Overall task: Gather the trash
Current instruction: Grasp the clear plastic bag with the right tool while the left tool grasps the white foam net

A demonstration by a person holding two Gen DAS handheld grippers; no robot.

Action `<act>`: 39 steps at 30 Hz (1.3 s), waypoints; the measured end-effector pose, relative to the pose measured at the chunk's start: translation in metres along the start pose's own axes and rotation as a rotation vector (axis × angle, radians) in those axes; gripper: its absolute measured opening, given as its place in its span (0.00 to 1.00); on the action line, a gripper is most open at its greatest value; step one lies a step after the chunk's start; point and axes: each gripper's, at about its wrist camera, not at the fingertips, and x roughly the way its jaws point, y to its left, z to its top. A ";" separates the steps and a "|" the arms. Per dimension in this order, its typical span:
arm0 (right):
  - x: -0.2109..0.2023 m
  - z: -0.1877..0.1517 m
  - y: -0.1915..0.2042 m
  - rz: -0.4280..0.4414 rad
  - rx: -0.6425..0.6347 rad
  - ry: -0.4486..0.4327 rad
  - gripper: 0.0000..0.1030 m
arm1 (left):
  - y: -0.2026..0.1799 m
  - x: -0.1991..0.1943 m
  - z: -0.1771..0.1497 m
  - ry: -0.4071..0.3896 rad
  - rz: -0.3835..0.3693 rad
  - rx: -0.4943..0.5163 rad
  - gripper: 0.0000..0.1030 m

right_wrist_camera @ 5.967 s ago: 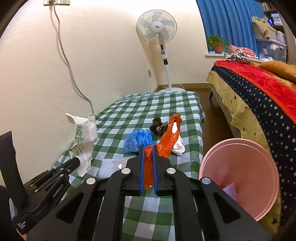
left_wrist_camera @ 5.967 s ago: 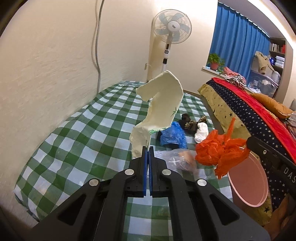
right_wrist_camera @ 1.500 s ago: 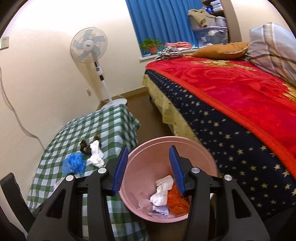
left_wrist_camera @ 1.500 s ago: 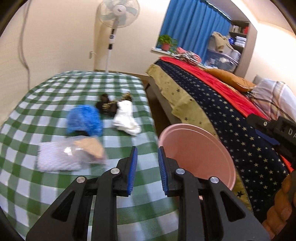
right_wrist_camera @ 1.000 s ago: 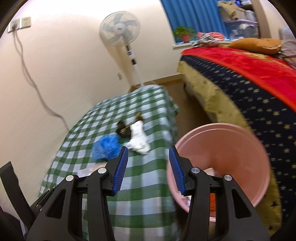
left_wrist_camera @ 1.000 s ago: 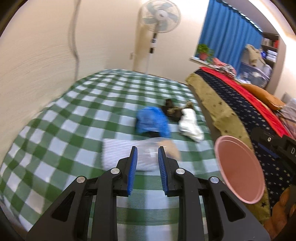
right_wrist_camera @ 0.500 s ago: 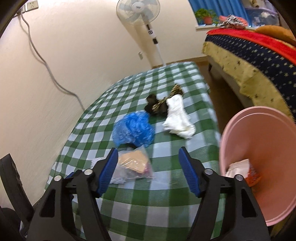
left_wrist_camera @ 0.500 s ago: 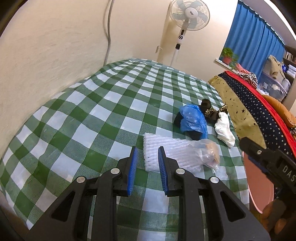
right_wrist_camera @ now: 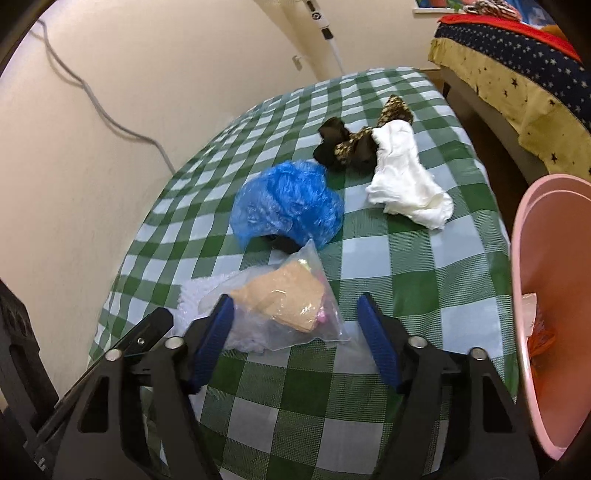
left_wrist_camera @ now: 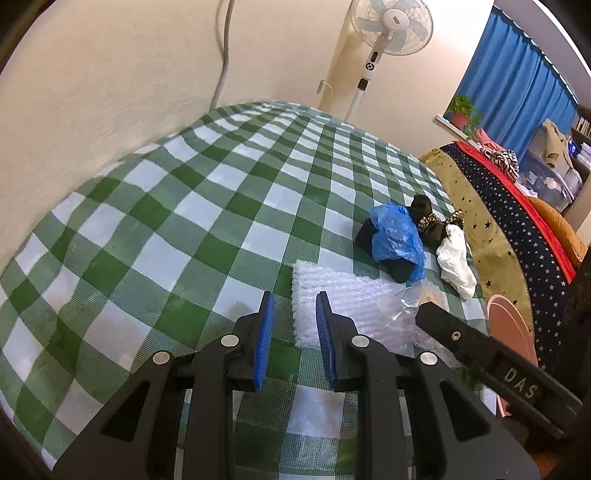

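Note:
On the green checked tablecloth [left_wrist_camera: 192, 206] lies a white foam sheet [left_wrist_camera: 340, 295]. My left gripper [left_wrist_camera: 291, 306] hovers at the sheet's left edge, open, nothing between its pads. A clear bag with a tan item inside [right_wrist_camera: 284, 299] partly overlaps the foam sheet [right_wrist_camera: 192, 291]. My right gripper [right_wrist_camera: 294, 299] is open just above that bag, its jaws closing with the bag between them, untouched. Farther off lie a blue plastic bag [right_wrist_camera: 288, 203], a white crumpled bag [right_wrist_camera: 402, 181] and a black and leopard cloth [right_wrist_camera: 347, 147]. The pink bin [right_wrist_camera: 546, 295] holds orange and white trash.
The bin stands off the table's right edge, beside a bed with a starred cover [left_wrist_camera: 517, 229]. A wall with a hanging cable [left_wrist_camera: 221, 55] runs along the table's left side, and a standing fan [left_wrist_camera: 391, 22] is behind the table.
Both grippers swung from the bin back over the table and came down towards the foam sheet and clear bag. The cream and orange bags held earlier are gone from the jaws.

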 end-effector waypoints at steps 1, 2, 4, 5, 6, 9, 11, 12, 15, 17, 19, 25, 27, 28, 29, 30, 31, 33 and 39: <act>0.000 0.000 0.001 0.002 -0.006 0.002 0.56 | 0.000 0.002 0.000 0.008 -0.008 -0.009 0.23; 0.000 0.000 0.001 -0.002 -0.012 0.003 0.54 | 0.000 0.003 0.000 0.016 -0.015 -0.016 0.23; 0.000 0.000 0.002 -0.006 -0.023 0.004 0.51 | 0.000 0.006 -0.001 0.032 -0.025 -0.018 0.23; -0.001 0.000 0.002 -0.003 -0.024 0.002 0.47 | -0.001 0.008 -0.002 0.039 -0.031 -0.016 0.23; -0.003 0.000 0.002 -0.001 -0.025 -0.002 0.40 | -0.002 0.008 -0.003 0.040 -0.033 -0.014 0.23; -0.007 0.001 0.005 -0.005 -0.047 -0.015 0.31 | -0.002 0.010 -0.004 0.049 -0.034 -0.015 0.34; -0.009 0.002 0.004 -0.005 -0.047 -0.020 0.28 | -0.002 0.015 -0.005 0.079 -0.042 -0.023 0.35; -0.011 0.002 0.004 -0.006 -0.045 -0.024 0.26 | -0.003 0.014 -0.006 0.075 -0.041 -0.019 0.35; -0.015 0.003 0.004 -0.013 -0.042 -0.033 0.24 | -0.005 0.014 -0.006 0.084 -0.049 -0.012 0.35; -0.018 0.003 0.005 -0.018 -0.046 -0.043 0.24 | -0.007 0.013 -0.007 0.087 -0.055 -0.007 0.35; -0.022 0.003 0.007 -0.026 -0.057 -0.052 0.23 | -0.009 0.013 -0.007 0.091 -0.062 -0.002 0.35; -0.032 0.003 0.002 -0.061 -0.047 -0.077 0.23 | -0.011 0.014 -0.010 0.106 -0.093 0.004 0.23; -0.035 0.002 0.000 -0.068 -0.040 -0.084 0.23 | -0.012 0.012 -0.010 0.101 -0.091 0.014 0.18; -0.037 0.001 -0.001 -0.075 -0.038 -0.090 0.23 | -0.013 0.012 -0.011 0.100 -0.090 0.019 0.17; -0.039 0.001 -0.002 -0.079 -0.037 -0.095 0.23 | -0.013 0.011 -0.011 0.098 -0.091 0.023 0.14; -0.043 0.001 -0.003 -0.081 -0.036 -0.102 0.23 | -0.013 0.010 -0.011 0.096 -0.093 0.025 0.10; -0.046 0.001 -0.004 -0.084 -0.034 -0.112 0.23 | -0.014 0.008 -0.012 0.091 -0.096 0.030 0.10; -0.055 0.002 -0.006 -0.086 -0.027 -0.129 0.23 | -0.015 0.002 -0.011 0.074 -0.099 0.039 0.09; -0.075 -0.001 -0.012 -0.105 -0.012 -0.163 0.23 | -0.022 -0.017 -0.010 0.019 -0.084 0.082 0.08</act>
